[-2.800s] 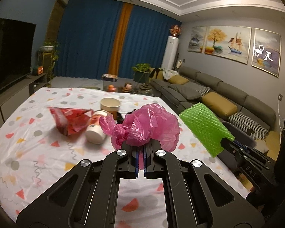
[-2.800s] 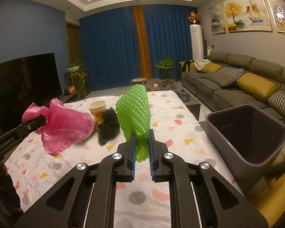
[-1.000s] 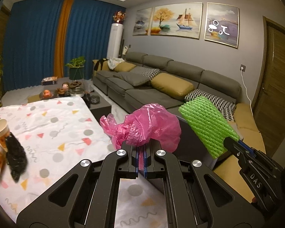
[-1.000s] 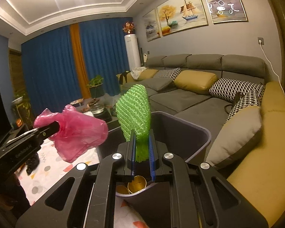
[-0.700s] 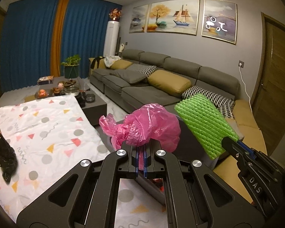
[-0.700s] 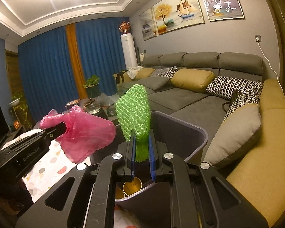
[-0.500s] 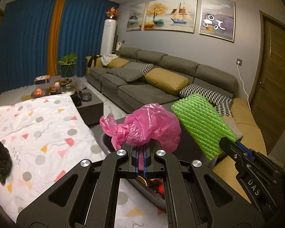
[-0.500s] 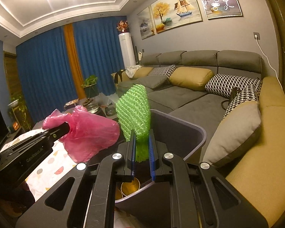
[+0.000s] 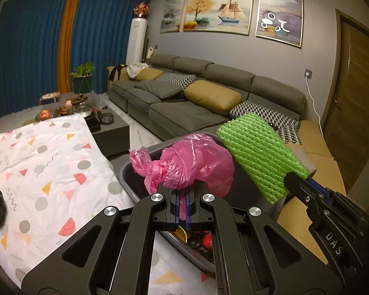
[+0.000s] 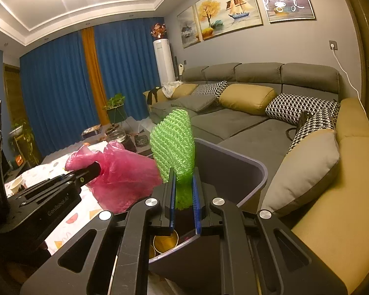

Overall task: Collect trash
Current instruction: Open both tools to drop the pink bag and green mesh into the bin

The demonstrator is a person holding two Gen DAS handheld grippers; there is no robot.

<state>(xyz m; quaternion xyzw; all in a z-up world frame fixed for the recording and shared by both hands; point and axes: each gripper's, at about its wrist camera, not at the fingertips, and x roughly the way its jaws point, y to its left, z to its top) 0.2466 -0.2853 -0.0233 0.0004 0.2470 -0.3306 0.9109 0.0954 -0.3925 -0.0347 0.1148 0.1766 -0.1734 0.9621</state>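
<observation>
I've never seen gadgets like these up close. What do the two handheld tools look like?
Both are matte black, with angular linked bars joined by round silver bolts and triangular cut-outs. Each ends in two flat fingers lined with blue pads. The left tool carries faint grey lettering on its side; the right tool has pale letters reading DAS. No cables or sleeves show.

A grey sectional sofa (image 9: pixel 209 93) runs along the grey wall, carrying mustard cushions (image 9: pixel 212 97) and houndstooth-patterned cushions (image 10: pixel 297 107). Three framed paintings (image 9: pixel 219 14) hang above it. A white tower air conditioner (image 10: pixel 163 61) stands in the corner, with a flower arrangement (image 10: pixel 158 29) on top. Blue curtains (image 9: pixel 29 49) with one orange panel (image 9: pixel 65 39) cover the far wall. A potted plant (image 9: pixel 82 78) stands before them. A low dark coffee table (image 9: pixel 105 132) holds glassware and small items. A white cable (image 9: pixel 313 103) hangs from a wall socket (image 9: pixel 308 74). A wooden door (image 9: pixel 359 98) stands at the right.
</observation>
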